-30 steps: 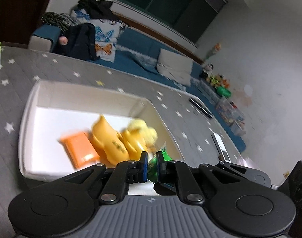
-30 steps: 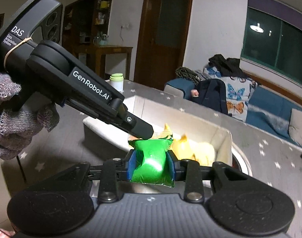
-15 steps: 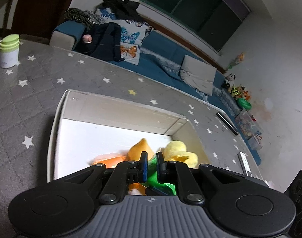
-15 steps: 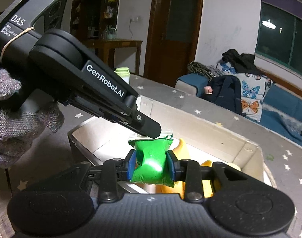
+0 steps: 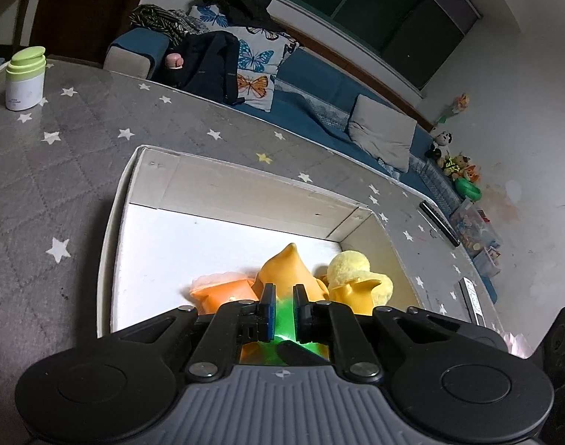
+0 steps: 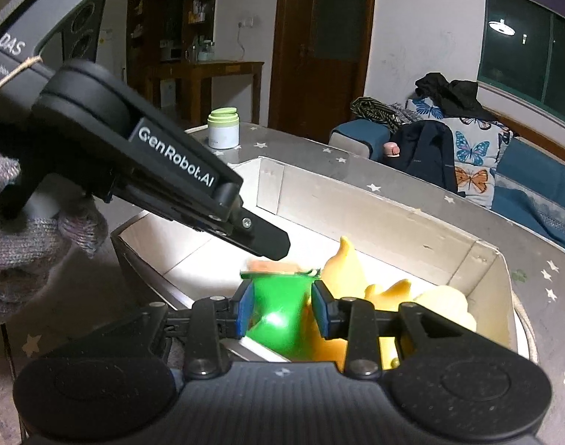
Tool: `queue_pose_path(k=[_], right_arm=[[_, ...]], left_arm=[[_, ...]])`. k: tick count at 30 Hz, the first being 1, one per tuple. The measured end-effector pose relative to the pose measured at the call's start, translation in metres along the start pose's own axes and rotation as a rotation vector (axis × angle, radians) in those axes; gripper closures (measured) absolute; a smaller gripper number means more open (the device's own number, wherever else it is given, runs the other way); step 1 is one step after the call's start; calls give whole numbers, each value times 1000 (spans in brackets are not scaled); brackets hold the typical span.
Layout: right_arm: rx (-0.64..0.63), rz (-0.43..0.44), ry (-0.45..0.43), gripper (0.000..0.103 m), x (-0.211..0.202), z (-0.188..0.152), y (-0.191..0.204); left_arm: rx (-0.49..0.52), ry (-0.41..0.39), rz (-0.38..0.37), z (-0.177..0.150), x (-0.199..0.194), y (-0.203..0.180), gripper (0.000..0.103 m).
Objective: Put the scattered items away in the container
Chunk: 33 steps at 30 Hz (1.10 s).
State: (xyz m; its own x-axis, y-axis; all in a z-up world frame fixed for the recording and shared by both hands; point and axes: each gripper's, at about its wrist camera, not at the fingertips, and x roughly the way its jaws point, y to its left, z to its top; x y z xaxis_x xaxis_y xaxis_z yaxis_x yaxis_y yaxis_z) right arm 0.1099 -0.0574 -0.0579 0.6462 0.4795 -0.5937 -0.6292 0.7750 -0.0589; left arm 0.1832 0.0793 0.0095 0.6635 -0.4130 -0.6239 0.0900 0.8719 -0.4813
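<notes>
A white cardboard box (image 5: 245, 193) (image 6: 393, 218) sits on the grey star-patterned table. In it lie an orange packet (image 5: 223, 291), yellow-orange rubber ducks (image 5: 288, 269) (image 6: 347, 263) and a yellow plush (image 5: 351, 270) (image 6: 445, 302). My right gripper (image 6: 280, 309) hangs over the box's near side with a green packet (image 6: 278, 307) between its pads; the jaws have widened and the packet hangs lower. My left gripper (image 5: 282, 309) (image 6: 271, 241) is nearly shut, its tips just above the packet's top edge, which shows green (image 5: 284, 319) between its fingers.
A white jar with a green lid (image 5: 24, 78) (image 6: 223, 128) stands on the table beyond the box. A black remote (image 5: 440, 222) lies near the table's far right edge. A blue sofa (image 5: 319, 104) with cushions and clothes is behind the table.
Both grippers moved further over the box. My right gripper's jaws have spread and the green packet has slipped lower between them. The left gripper's tips now sit above the packet's top edge.
</notes>
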Motion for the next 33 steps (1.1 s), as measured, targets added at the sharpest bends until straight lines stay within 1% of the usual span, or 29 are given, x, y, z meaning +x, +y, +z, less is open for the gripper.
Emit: queue_pose_path(k=[7,9,11,13,14,16,18,20,21,24,29,33], right_arm=[[15,-18,-35,63,-25,-7,-1],[17,-25,-47,58,-33,-10,-1],[19,-30,-57,51,-42,-12,2],[24,-29,-66,48,-53,-16,7],[26,-29,-69,42,-58,-18,9],[29,-32,-72,34,-64,-23,13],[36,-34,-75,32,-73,-29,19],[44,-38,-74,21,-77,-33,21],[47,-42,-75,19,-79,-36,23],[60,-52,-70,15,-82,-42,25],[93,-63,-58,3,-91,-52,29],[108,-73,-47,0,-93,-57,29]], left_arm=[[22,-19,8,-9,-14,-7,92],[30,-24,8,-13,-19,-10,92],[39,-28,5,-17,-24,-15,92],[51,-32,5,-23,-28,-19,91],[59,-33,6,-26,-30,-22,91],[79,-38,12,-33,-35,-27,90],[96,-43,23,-40,-39,-32,89],[107,-49,32,-45,-42,-34,86],[108,-51,37,-49,-44,-34,84],[104,-50,50,-58,-47,-34,84],[100,-63,61,-70,-55,-33,82],[114,-78,69,-76,-62,-34,82]])
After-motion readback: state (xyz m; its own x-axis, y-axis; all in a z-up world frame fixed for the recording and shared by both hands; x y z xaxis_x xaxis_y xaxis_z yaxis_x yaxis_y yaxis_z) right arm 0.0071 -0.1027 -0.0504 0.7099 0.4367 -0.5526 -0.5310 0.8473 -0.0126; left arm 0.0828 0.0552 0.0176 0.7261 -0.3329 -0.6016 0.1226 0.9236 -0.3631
